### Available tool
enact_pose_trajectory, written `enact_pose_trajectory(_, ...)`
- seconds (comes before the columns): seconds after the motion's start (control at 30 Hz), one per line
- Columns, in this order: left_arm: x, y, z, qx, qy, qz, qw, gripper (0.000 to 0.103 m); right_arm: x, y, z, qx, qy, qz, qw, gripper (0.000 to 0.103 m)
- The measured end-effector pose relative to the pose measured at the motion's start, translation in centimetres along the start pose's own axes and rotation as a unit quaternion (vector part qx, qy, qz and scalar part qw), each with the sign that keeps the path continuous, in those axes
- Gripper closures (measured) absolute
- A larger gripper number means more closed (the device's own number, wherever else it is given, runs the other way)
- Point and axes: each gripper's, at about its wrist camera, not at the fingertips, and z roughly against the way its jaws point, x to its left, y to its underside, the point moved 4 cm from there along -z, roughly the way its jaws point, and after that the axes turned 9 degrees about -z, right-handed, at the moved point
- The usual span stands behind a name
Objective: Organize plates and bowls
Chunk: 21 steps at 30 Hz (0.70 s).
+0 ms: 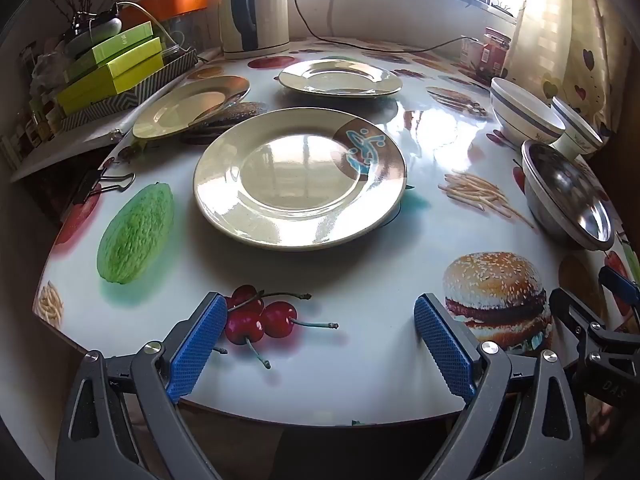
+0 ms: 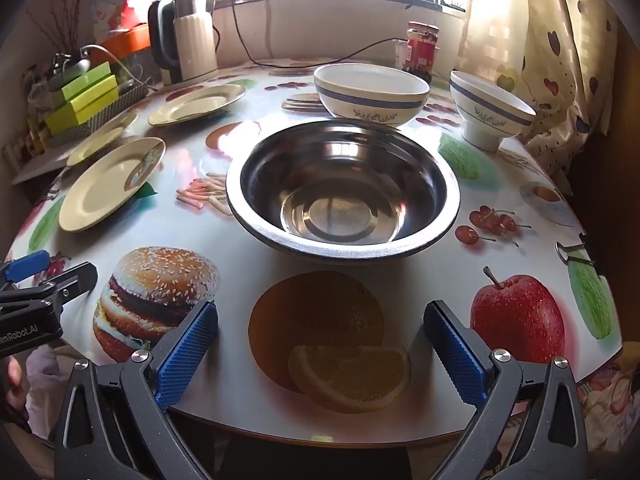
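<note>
While its blue fingers (image 2: 188,360) stand apart, "enRobot.AI" on the left gripper (image 2: 24,280) beside the steel bowl (image 2: 344,192).

Small bowl (image 1: 576,130) half hidden behind larger bowl (image 1: 524,110); jar (image 2: 420,50) label unreadable.

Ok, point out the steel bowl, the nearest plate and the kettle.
steel bowl (image 2: 340,212): right wrist view, inner base.
nearest plate (image 1: 296,178): left wrist view, flat centre.
kettle (image 1: 272,12): left wrist view, white body.
</note>
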Motion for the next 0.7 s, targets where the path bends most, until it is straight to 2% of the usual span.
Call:
enact_pose_trajectory(0.27, 0.1, -0.3, -0.1, 0.004, 0.004, -0.005, 1.0, 0.008, -0.1, -0.2, 0.0, -0.006, -0.004, 0.003, 1.0, 0.0)
enact_pose_trajectory(0.4, 0.3, -0.2, -0.1, 0.011, -0.01, 0.008, 0.9999, 0.008, 0.1, 0.4, 0.8, -0.006, -0.019, 0.009, 1.0, 0.0)
enact_pose_trajectory(0.47, 0.7, 0.2, 0.7, -0.002, -0.013, 0.017, 0.9998, 0.012, 0.2, 0.5, 1.3, -0.008, -0.032, 0.008, 0.999, 0.0)
enact_pose_trajectory(0.7, 0.6, 0.0, 3.8, -0.047, -0.025, 0.02, 0.9984, 0.012, 0.2, -0.1, 4.0, -0.052, -0.035, 0.008, 0.998, 0.0)
